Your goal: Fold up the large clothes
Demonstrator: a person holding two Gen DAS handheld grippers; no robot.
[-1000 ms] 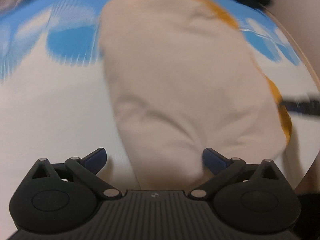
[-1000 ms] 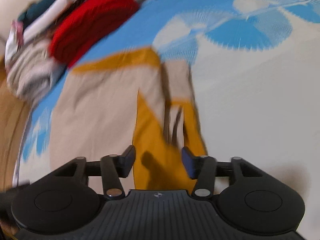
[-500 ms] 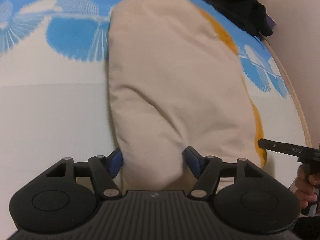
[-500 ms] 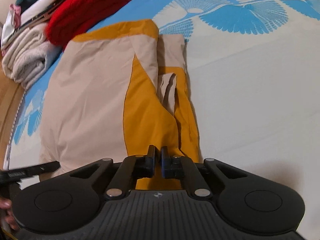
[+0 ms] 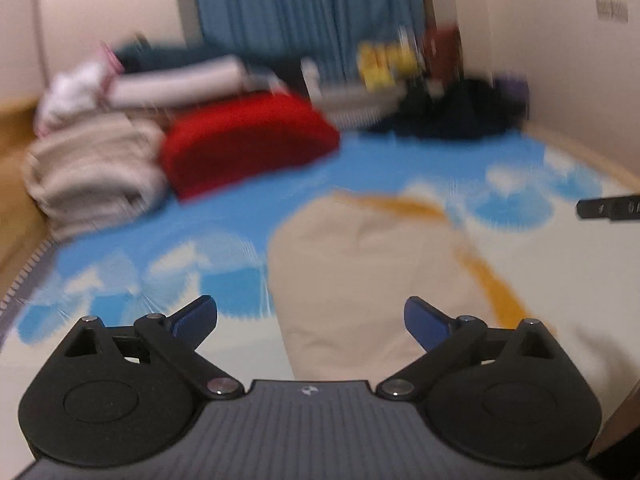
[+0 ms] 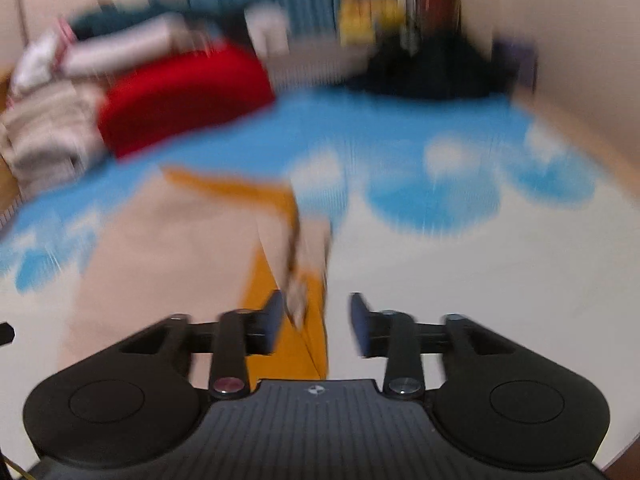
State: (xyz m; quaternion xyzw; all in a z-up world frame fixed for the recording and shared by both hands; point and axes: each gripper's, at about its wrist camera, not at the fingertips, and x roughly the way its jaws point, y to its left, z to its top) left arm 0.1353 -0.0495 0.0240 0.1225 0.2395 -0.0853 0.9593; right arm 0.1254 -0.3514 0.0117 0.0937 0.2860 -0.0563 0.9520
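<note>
With jaws just opened, both grippers (image 5: 311, 316) (image 6: 316, 322) hover above garment (image 5: 360, 272).

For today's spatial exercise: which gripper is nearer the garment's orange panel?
Right. The right gripper hangs over the orange panel; the left gripper is over the beige part, panel off to its right. Both jaws just opened, gripping nothing.

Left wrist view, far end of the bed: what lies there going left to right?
Beige folded pile → red knit → dark clothes heap. The beige and orange garment lies nearer, so it is left out.
</note>
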